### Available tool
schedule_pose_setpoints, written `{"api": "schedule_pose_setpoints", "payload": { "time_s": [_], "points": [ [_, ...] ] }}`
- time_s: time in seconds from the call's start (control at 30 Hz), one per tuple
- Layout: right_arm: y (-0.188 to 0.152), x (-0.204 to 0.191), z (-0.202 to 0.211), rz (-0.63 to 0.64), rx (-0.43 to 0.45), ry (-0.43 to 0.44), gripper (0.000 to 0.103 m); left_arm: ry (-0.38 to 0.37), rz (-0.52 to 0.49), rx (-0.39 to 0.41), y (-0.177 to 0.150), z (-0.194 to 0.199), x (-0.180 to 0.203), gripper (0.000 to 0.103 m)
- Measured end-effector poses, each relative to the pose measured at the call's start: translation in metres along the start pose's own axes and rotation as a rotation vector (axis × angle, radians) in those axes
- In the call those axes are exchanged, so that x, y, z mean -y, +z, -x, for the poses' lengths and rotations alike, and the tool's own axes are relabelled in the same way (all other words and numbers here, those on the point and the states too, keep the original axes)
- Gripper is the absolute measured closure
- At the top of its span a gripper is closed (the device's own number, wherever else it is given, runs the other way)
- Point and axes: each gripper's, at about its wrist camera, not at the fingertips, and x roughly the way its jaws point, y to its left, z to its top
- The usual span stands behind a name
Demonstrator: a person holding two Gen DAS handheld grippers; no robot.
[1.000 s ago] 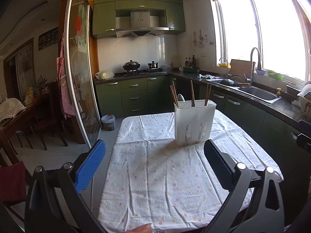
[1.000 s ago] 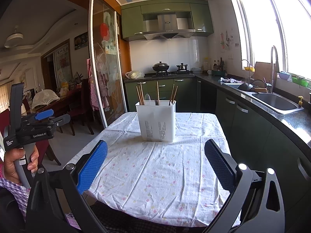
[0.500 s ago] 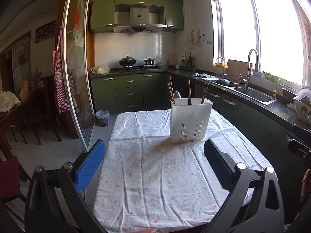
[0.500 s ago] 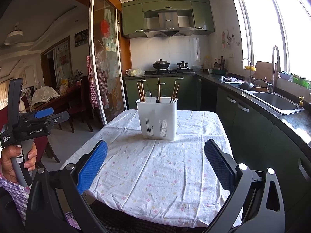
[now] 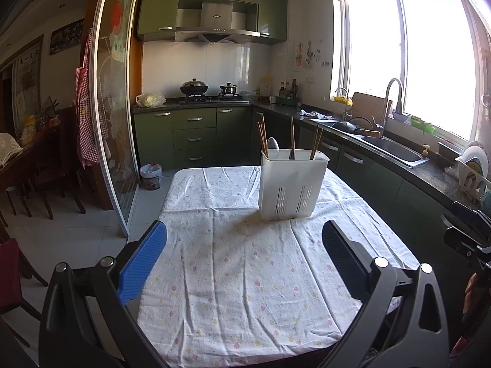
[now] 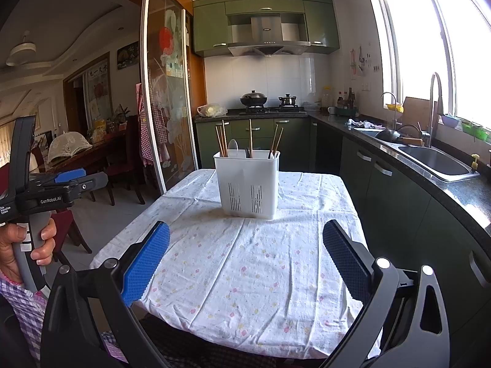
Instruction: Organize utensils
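A white slotted utensil holder [image 5: 291, 184] [image 6: 247, 182] stands upright on the far half of a table with a flowered white cloth [image 5: 245, 260] [image 6: 245, 260]. Wooden chopsticks [image 5: 263, 136] [image 6: 221, 138], a metal spoon [image 5: 272, 147] [image 6: 233, 147] and some dark utensils stick up out of it. My left gripper [image 5: 244, 239] is open, empty, and hangs over the near part of the table, well short of the holder. My right gripper [image 6: 245, 239] is likewise open and empty. The left gripper body [image 6: 46, 190], held by a hand [image 6: 18, 242], shows at the left of the right wrist view.
A dark counter with sink [image 5: 389, 150] and tap runs along the right under the window. A dish rack [image 5: 472, 174] sits at its near end. Green cabinets and a stove with pots [image 5: 208, 92] line the back wall. A glass sliding door [image 5: 116, 122], chairs and a bin [image 5: 150, 176] stand left.
Both views have lifted and pulled back slightly, so the holder sits a little farther and more centred in the left wrist view. Both grippers stay open and empty.
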Motion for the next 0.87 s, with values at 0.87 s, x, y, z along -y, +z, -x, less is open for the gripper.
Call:
{"api": "schedule_pose_setpoints", "payload": {
  "time_s": [0.87],
  "points": [
    [-0.0023, 0.0041, -0.0061, 0.0, -0.017, -0.015, 0.005, -0.008, -0.018, 0.004, 0.0002, -0.0016, 0.0019, 0.007]
  ]
}}
